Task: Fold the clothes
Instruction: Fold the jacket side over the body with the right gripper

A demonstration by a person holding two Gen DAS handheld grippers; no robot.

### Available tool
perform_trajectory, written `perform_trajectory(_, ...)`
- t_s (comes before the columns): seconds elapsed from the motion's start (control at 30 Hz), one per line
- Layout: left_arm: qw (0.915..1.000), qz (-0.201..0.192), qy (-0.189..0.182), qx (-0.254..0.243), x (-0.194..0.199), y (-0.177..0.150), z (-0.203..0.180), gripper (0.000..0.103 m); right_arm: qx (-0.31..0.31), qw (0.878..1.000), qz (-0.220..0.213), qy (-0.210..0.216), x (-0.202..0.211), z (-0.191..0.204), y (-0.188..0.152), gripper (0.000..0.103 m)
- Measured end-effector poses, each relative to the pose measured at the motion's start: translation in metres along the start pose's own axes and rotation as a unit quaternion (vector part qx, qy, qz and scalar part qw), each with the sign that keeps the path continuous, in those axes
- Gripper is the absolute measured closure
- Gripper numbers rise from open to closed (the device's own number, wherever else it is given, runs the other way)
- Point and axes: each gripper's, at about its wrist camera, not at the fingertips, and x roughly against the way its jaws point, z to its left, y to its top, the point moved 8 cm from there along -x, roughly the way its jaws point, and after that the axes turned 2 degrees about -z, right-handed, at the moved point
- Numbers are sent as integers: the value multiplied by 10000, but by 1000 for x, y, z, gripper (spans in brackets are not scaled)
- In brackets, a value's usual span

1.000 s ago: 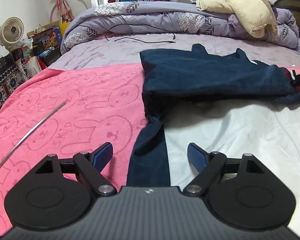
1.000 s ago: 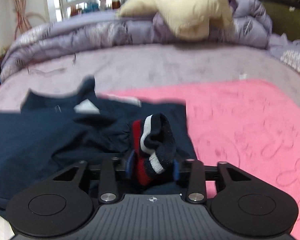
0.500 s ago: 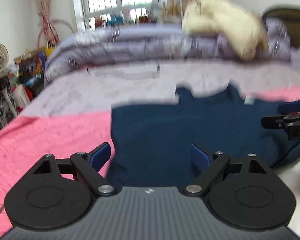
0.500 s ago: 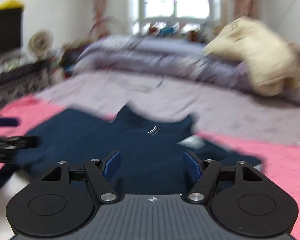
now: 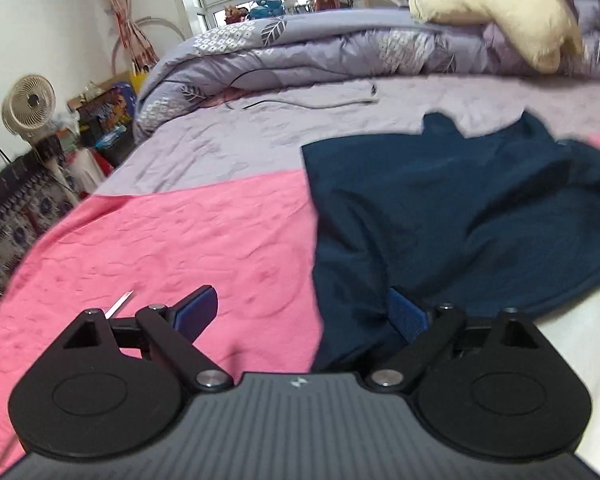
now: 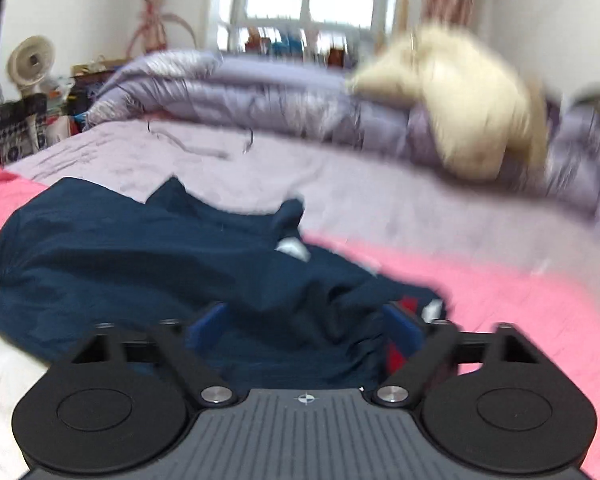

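A: What's hard to make out?

B: The right wrist view is smeared by motion blur. The dark navy blue fabric garment (image 6: pixel 148 256) bunches between the 2 spread fingers of the right gripper (image 6: pixel 305 326), hiding its lower edge; a red-and-white striped cuff (image 6: pixel 410 312) peeks beside the right finger. Nothing is clamped.

A: And the left gripper (image 5: pixel 302 312)?

B: Wide open, gripping nothing. Its right finger (image 5: pixel 406 314) sits over the garment's (image 5: pixel 440 216) edge, its left over the pink bunny-print blanket (image 5: pixel 180 240).

A: Surroundings?

B: The garment lies across pink blanket and lilac sheet (image 5: pixel 236 144). Behind: a rolled purple patterned duvet (image 5: pixel 300 52), a cream puffy jacket (image 5: pixel 500 8), a black cable (image 5: pixel 300 104), a beige fan (image 5: pixel 28 104).
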Motion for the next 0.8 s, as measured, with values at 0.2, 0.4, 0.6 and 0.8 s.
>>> perform_trajectory(0.2, 9969, 383, -145, 672, -5, -3, 20, 7, -1214, 9875, 1002, -125, -23, -42, -51, 17)
perform_trajectory(0.4, 9951, -596, -63, 784, 48, 17, 34, 7, -827, 9959, -150, -342, 37, -34, -13, 19)
perform_trajectory(0.6, 9957, 255, 510, 735, 6, -22, 35, 7, -766, 9872, -187, 1383, 16, 63, 30, 18)
perform_trajectory(0.8, 9889, 159, 122, 1470, 3, -42, 45, 3, -260, 9688, 513, 2409, -76, 223, 72, 33)
